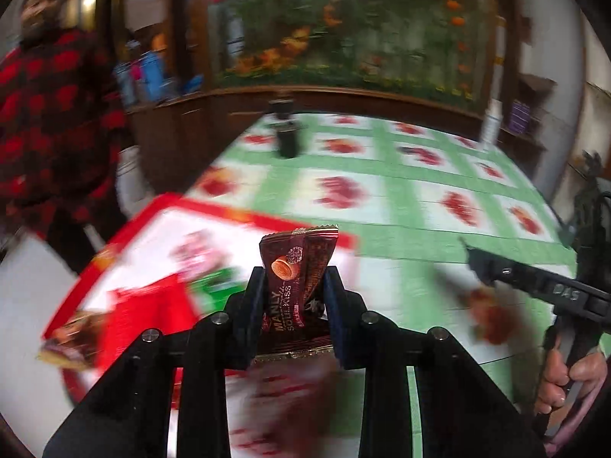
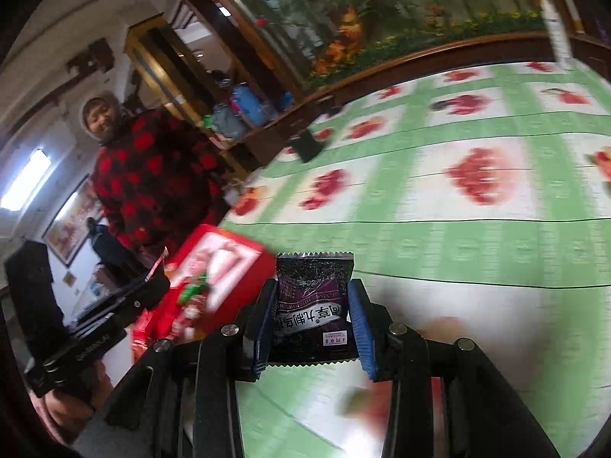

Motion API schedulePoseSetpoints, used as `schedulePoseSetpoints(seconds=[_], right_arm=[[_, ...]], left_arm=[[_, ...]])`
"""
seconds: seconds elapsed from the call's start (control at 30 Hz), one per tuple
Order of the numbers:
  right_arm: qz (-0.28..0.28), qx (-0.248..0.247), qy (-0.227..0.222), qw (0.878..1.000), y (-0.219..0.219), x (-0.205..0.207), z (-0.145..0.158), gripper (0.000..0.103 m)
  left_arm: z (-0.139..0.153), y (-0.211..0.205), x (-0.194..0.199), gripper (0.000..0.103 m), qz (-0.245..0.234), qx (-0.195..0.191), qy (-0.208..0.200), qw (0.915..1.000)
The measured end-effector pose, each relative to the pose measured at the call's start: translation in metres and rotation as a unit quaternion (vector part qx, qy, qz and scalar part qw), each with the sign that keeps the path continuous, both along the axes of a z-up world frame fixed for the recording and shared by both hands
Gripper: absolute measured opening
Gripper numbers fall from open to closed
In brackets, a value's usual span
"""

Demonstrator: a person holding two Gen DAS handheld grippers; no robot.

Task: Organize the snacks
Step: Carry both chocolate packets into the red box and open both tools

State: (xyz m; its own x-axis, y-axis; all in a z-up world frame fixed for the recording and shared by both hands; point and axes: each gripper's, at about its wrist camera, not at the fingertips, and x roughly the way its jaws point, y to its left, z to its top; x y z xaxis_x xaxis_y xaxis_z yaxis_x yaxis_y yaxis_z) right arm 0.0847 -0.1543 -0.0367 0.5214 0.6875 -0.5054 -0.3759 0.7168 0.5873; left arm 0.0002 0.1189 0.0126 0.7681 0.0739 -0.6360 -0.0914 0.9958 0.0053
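Left gripper (image 1: 294, 294) first: its jaws are pinched on a brown snack packet (image 1: 296, 282), which stands upright between the pads, long axis running straight out toward twelve o'clock, crimped top edge clear of the fingertips. Directly beyond and below it, spreading toward nine o'clock, lies the red-rimmed box (image 1: 244, 215), with blurred red and green wrappers (image 1: 152, 305) already lying in it. That is the relation that counts: the left-hand packet looks to be almost over the box, so by my reading only a short carry toward ten o'clock is needed before letting go.

Over to the right gripper (image 2: 313, 307): clamped on a dark purple packet (image 2: 311, 305), held flat and face-on between the blue pads, text upside down. From here the box (image 2: 225, 263) sits off at ten o'clock, just beside the packet's left edge, with the other handle in between. The left hand is the nearer of the two. Underneath, a green and red floral tablecloth (image 2: 458, 236) runs away toward one o'clock. A bystander in a red-checked jacket (image 2: 152, 175) stands behind the box.
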Motion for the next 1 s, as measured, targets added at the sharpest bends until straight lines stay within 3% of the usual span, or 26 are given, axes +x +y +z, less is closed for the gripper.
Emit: schedulePoseSetpoints(seconds=[0.23,0.43,0.67,0.77,0.83,0.9,1.0], right_arm=[[0.061,0.02,-0.019,0.998,0.092,-0.003,0.011,0.037],[0.098,0.012,-0.017,0.995,0.157,-0.006,0.01,0.037],[0.123,-0.003,-0.023,0.992,0.188,-0.011,0.007,0.041],[0.127,0.001,-0.029,0.991,0.187,-0.014,0.008,0.048],[0.118,0.0,-0.034,0.992,0.182,-0.013,0.01,0.049],[0.105,0.009,-0.03,0.994,0.175,-0.011,0.01,0.049],[0.086,0.011,-0.03,0.996,0.167,-0.01,0.011,0.051]], left_arm=[[-0.012,0.071,-0.011,0.027,0.08,0.01,0.003,0.9967],[-0.027,0.09,-0.014,0.028,0.089,0.007,0.016,0.9959],[-0.034,0.097,-0.016,0.029,0.088,0.01,0.021,0.9958],[-0.034,0.097,-0.016,0.033,0.094,0.016,0.026,0.9951],[-0.033,0.096,-0.019,0.045,0.094,0.014,0.024,0.9952],[-0.029,0.093,-0.023,0.069,0.098,0.013,0.016,0.9949],[-0.022,0.085,-0.031,0.078,0.095,0.013,-0.004,0.9954]])
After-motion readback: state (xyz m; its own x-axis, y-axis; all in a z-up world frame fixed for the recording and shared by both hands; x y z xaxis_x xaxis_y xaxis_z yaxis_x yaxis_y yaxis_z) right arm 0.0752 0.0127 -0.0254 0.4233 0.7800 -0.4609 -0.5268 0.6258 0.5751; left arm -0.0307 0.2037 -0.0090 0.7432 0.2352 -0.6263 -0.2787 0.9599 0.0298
